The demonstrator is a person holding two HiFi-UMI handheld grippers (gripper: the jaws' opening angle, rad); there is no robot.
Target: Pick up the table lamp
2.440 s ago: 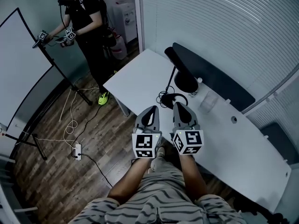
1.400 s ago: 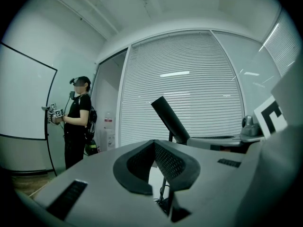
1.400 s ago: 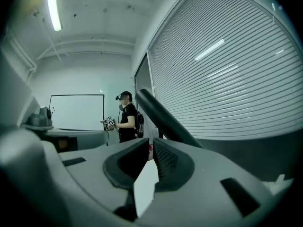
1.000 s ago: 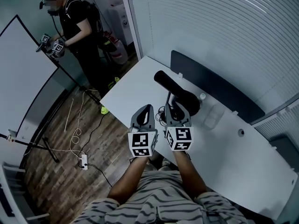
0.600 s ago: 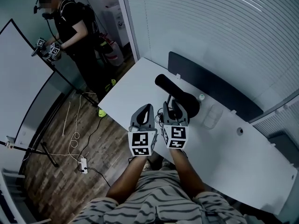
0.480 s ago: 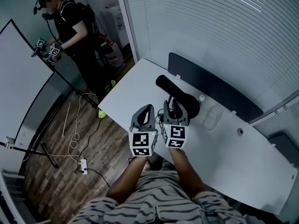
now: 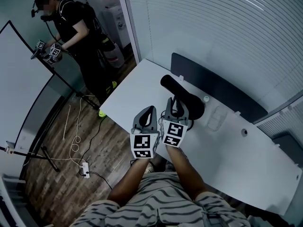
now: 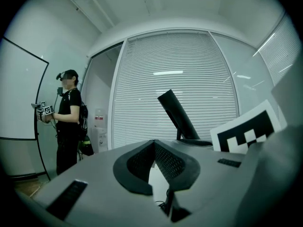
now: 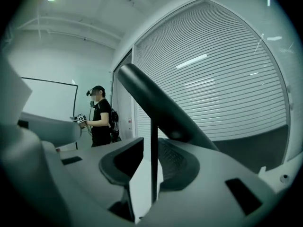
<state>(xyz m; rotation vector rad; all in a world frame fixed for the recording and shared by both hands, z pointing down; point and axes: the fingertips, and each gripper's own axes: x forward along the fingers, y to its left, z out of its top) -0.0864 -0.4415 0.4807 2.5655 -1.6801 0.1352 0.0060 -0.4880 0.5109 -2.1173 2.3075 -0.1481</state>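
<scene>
A black table lamp stands on the white table (image 7: 135, 91), with a round base (image 7: 194, 109) and a long bar head (image 7: 173, 85). My right gripper (image 7: 174, 109) is at the lamp's thin upright stem. In the right gripper view the stem (image 9: 154, 145) stands between the two pads of my right gripper (image 9: 151, 157); a gap shows at the left pad, and the jaws are closing. The lamp head (image 9: 158, 100) slants overhead. My left gripper (image 7: 147, 113) hovers just left of it, tips together and empty, with the lamp (image 8: 174, 113) ahead to its right.
A person (image 7: 71, 27) with two grippers stands by a whiteboard (image 7: 19, 79) at the far left. A clear bottle (image 7: 214, 119) sits right of the lamp. A dark panel (image 7: 215, 86) lines the table's far edge. Cables and a power strip (image 7: 85, 171) lie on the wood floor.
My right gripper has shifted left toward the lamp's stem, which now stands between its jaws. The left gripper has stayed put.
</scene>
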